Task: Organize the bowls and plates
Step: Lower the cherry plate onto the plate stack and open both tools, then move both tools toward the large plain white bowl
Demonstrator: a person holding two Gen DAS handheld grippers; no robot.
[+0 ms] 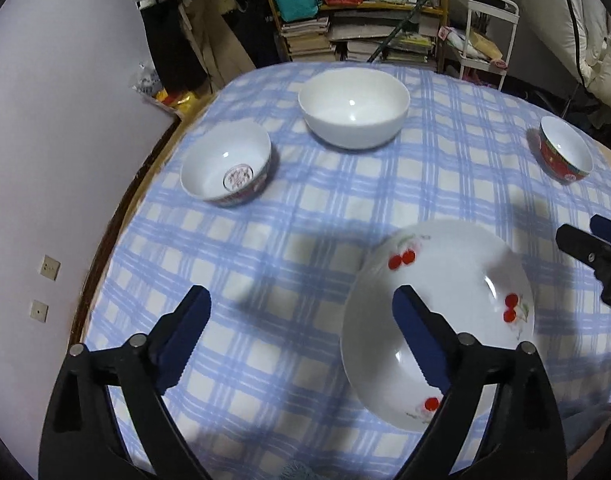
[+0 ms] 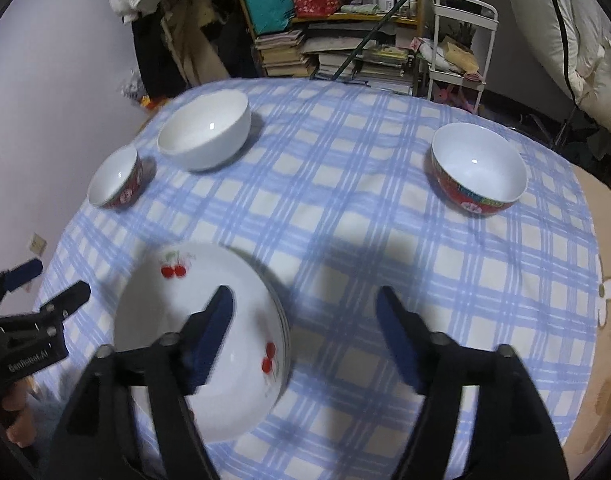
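A: Both grippers are hovering over the surface [image 1: 265, 240] with nothing in them. The left gripper [image 1: 301, 336] is standing with its jaws wide apart, and the right gripper [image 2: 305, 332] is spread just as wide.

B: Where is the cherry plate [image 1: 437, 320] sitting?

A: At about 5 o'clock in the left wrist view, low and near the front edge; in the right wrist view it is lying at 7 o'clock. Stacked rims seem to be showing on its right side there, so I am judging it to be a pile of plates rather than one.

B: So the step in hand is taking a bowl?

A: Probably. The red bowl [image 2: 479, 172] is standing alone at 2 o'clock for the right gripper, well apart from everything else. I would be lowering one finger inside the rim and one outside, then closing gently, since glazed ware is likely slipping under a hard pinch.

B: And the left side?

A: The patterned bowl [image 1: 227, 170] at 10 o'clock is sitting near the big white bowl [image 1: 353, 108] at 12, but not touching it. It is also lying close to the left edge of the surface, so I would be lifting straight up before swinging inward.

B: Room to move?

A: The checked middle is lying open between the bowls and the plate.
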